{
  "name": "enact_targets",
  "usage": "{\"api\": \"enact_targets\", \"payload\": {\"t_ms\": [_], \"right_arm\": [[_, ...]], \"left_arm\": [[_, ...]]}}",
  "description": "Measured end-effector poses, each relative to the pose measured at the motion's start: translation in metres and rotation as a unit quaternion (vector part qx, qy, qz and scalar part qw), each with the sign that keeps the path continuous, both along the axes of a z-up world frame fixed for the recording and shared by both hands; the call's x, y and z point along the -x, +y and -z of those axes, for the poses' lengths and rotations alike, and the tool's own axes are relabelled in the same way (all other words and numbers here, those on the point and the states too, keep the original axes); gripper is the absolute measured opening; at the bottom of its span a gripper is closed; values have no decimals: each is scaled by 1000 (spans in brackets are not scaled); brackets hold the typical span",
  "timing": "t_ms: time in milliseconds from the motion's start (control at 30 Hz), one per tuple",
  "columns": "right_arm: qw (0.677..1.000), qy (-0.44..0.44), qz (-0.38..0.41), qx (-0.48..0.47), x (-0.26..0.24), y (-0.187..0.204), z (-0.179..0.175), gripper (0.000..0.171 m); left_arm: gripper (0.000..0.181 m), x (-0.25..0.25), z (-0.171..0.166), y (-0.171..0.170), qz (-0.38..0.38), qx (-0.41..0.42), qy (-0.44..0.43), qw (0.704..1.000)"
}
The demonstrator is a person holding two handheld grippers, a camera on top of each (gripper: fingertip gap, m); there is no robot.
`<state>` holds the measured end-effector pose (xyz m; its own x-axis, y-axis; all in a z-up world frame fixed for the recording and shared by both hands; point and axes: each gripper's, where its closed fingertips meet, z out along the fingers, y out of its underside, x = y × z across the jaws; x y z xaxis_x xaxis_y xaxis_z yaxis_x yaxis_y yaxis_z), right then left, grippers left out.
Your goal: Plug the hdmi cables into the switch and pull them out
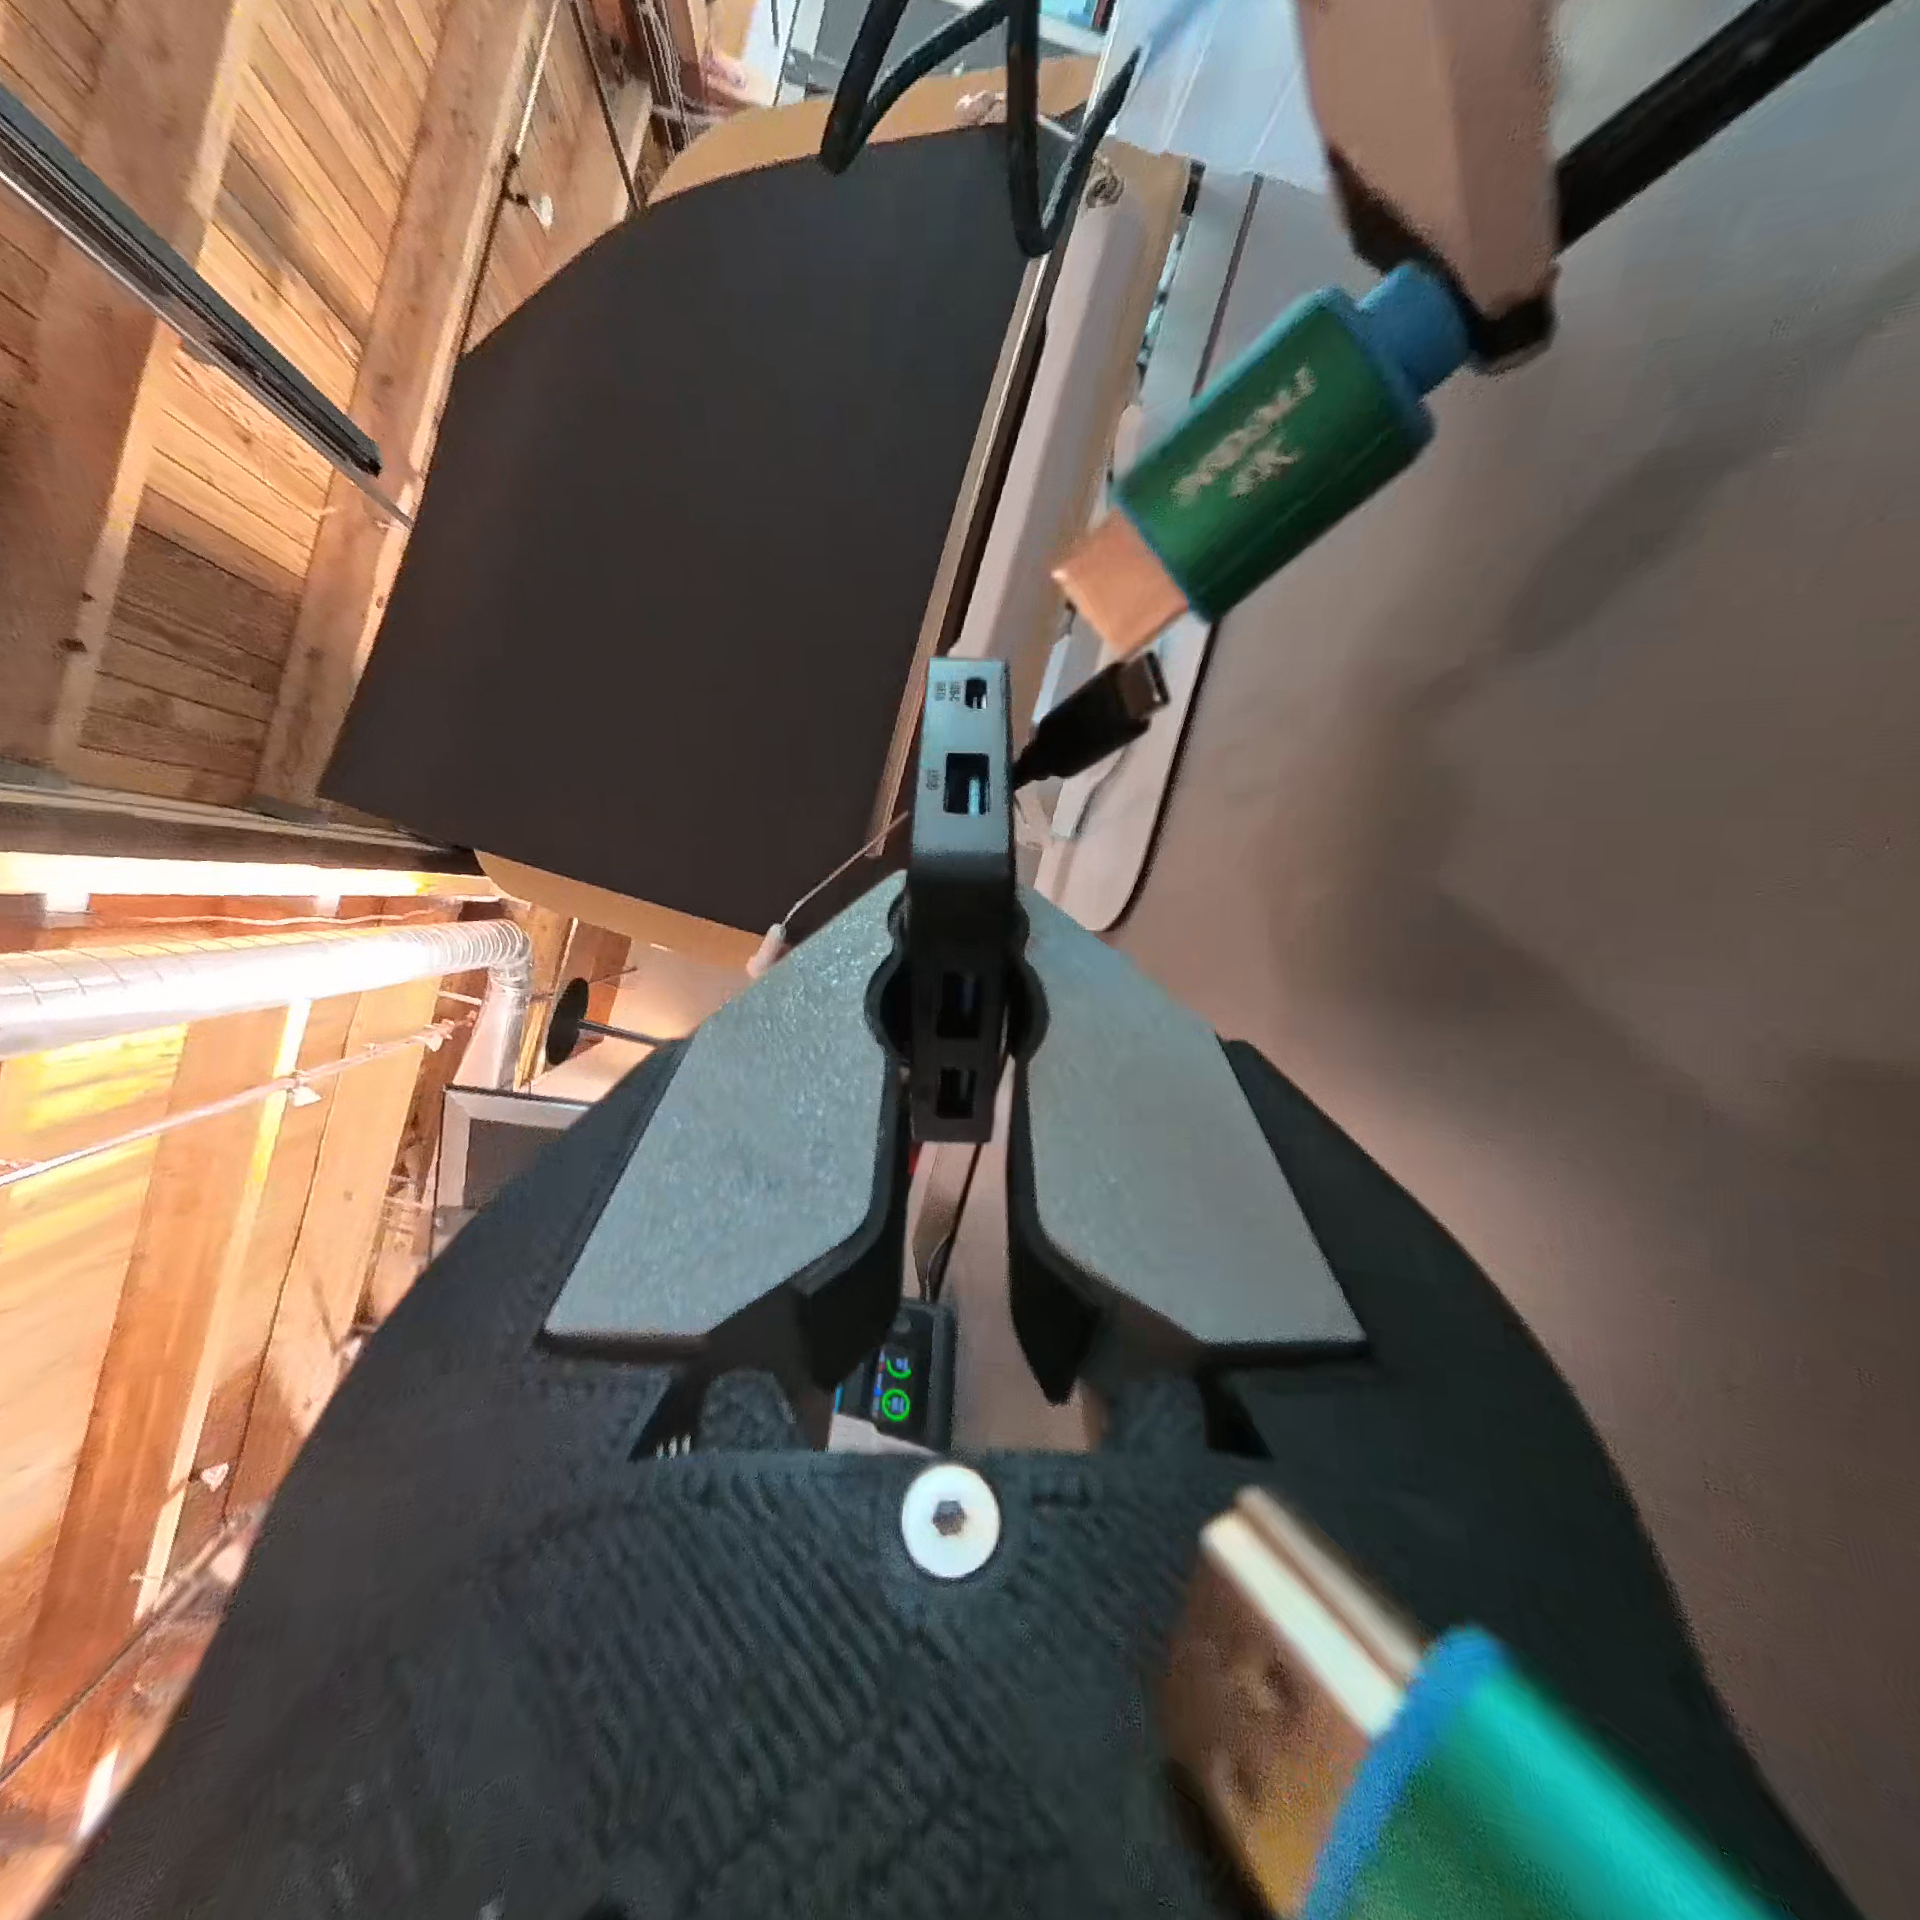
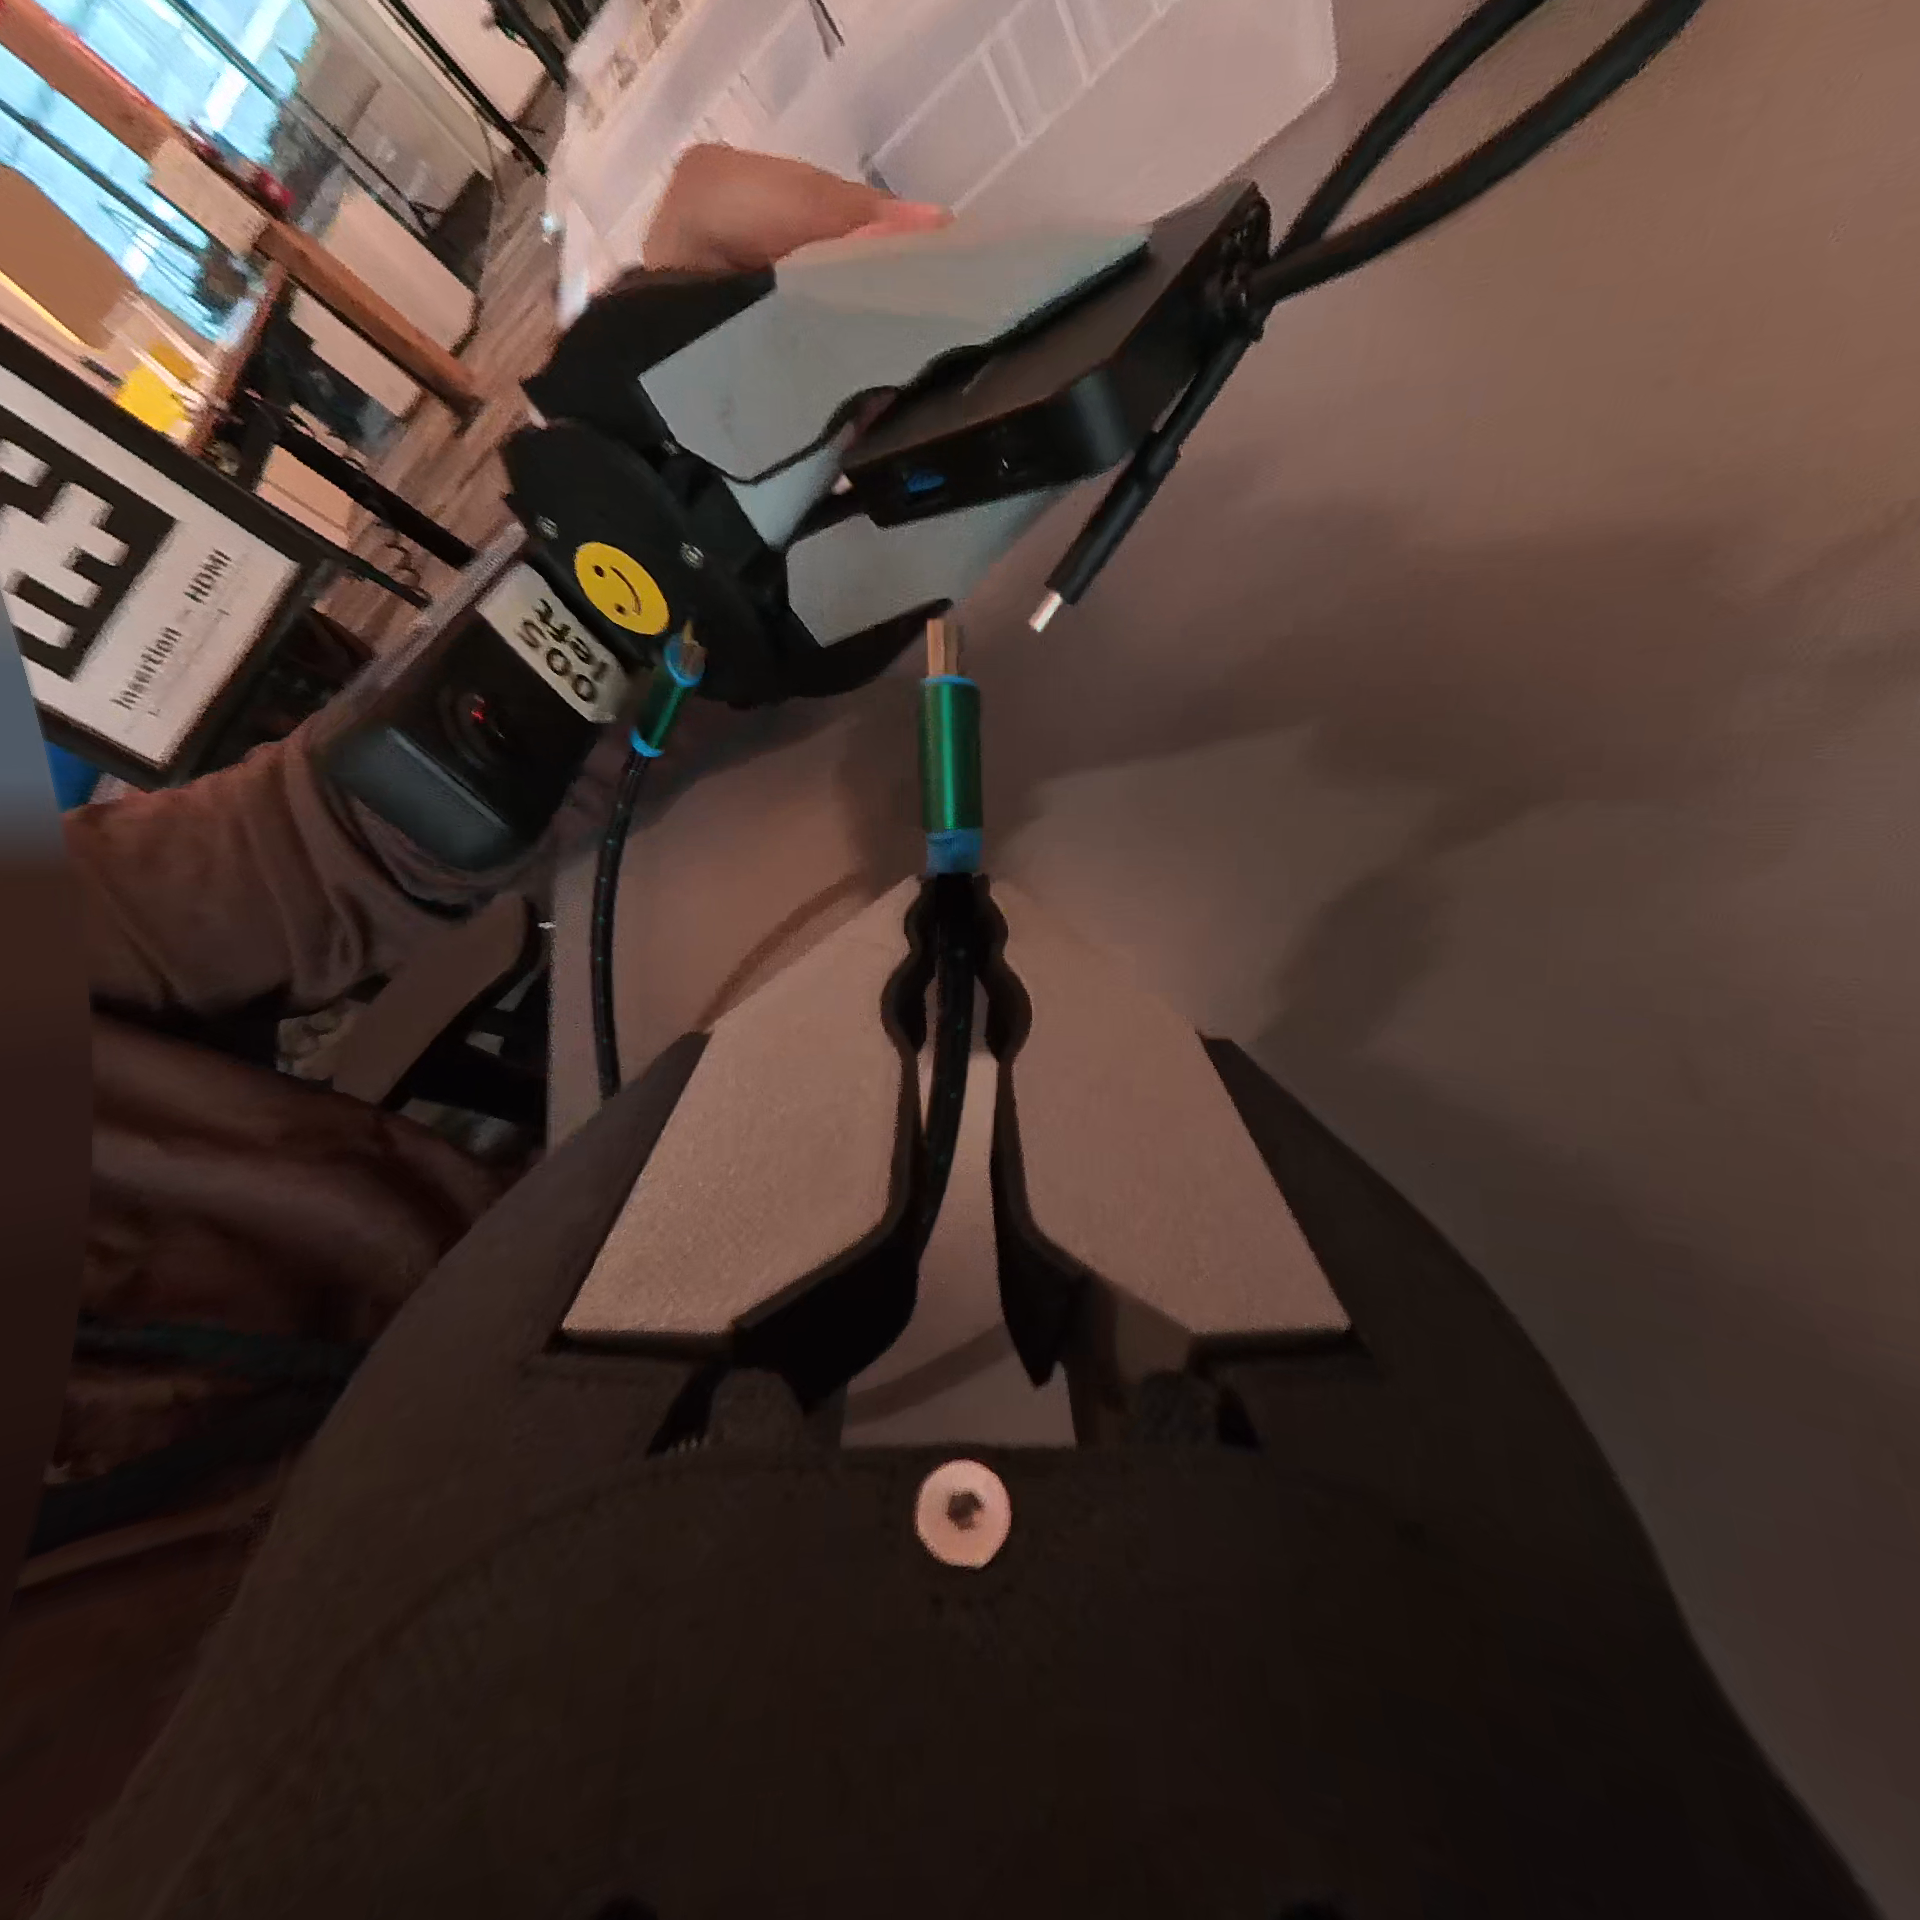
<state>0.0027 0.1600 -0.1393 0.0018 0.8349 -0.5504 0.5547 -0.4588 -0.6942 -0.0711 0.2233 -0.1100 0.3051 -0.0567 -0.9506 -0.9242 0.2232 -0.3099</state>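
Note:
My left gripper (image 1: 958,914) is shut on the black switch (image 1: 961,821) and holds it in the air with its row of ports toward the camera. My right gripper (image 2: 956,894) is shut on the braided cable just behind a green HDMI plug (image 2: 948,748). The gold tip points at the switch (image 2: 1049,416), a short gap away. In the left wrist view this plug (image 1: 1278,457) hangs at the upper right, apart from the switch. A second green HDMI plug (image 1: 1475,1756) lies loose, blurred, at the lower right; it also shows by the left gripper's base (image 2: 665,696).
A thin black cable with a small plug (image 2: 1101,540) dangles beside the switch. Thick black cables (image 2: 1403,156) run from the switch's far end. The brown tabletop (image 2: 1507,935) lies below. A person's sleeve (image 2: 239,904) and a white sign board (image 2: 114,582) are at the left.

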Motion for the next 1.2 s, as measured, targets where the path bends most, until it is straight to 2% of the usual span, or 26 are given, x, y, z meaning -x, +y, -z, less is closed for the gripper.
{"api": "enact_targets", "payload": {"t_ms": [133,200,267,333,367,433,500,533,600,700,767,833,933,967,1033,1100,1167,1200], "right_arm": [[996,-71,9,-54,-9,9,22,3],[991,-107,13,-80,-14,13,33,3],[986,-128,14,-103,-16,16,39,3],[984,-133,15,-113,-17,17,41,3],[984,-132,16,-116,-17,17,41,3],[983,-132,25,-126,-17,22,40,4],[982,-119,37,-139,-17,27,35,12],[984,-99,41,-141,-15,29,28,21],[989,-40,43,-134,-10,26,7,28],[993,61,31,-95,-5,17,-27,38],[991,119,22,-50,-2,10,-45,39],[988,154,10,1,1,4,-52,34],[982,176,-7,71,6,-2,-54,28],[981,173,-5,87,8,-2,-51,16],[979,171,2,110,10,0,-48,12],[980,152,11,124,10,2,-40,11],[981,137,23,137,10,5,-34,10],[980,133,29,146,9,7,-32,10]], "left_arm": [[12,14,-2,6,-37,17,-51,998],[11,23,-5,9,-48,48,-138,988],[12,28,-7,10,-40,100,-261,959],[11,22,-12,7,6,166,-400,901],[11,14,-14,2,44,211,-471,856],[11,-1,-23,-9,123,290,-589,744],[11,-15,-32,-22,193,352,-656,639],[11,-18,-36,-25,212,367,-677,601],[11,-23,-39,-28,232,391,-700,550],[11,-35,-33,-35,243,443,-703,500],[11,-50,-31,-43,263,487,-700,450],[11,-62,-36,-52,292,512,-701,401],[11,-73,-37,-55,294,527,-706,371],[11,-75,-36,-55,286,529,-708,369],[11,-77,-31,-52,271,528,-712,375],[12,-76,-24,-50,256,533,-702,397],[19,-72,-14,-47,231,535,-684,438],[29,-69,-13,-46,226,533,-674,459]]}}
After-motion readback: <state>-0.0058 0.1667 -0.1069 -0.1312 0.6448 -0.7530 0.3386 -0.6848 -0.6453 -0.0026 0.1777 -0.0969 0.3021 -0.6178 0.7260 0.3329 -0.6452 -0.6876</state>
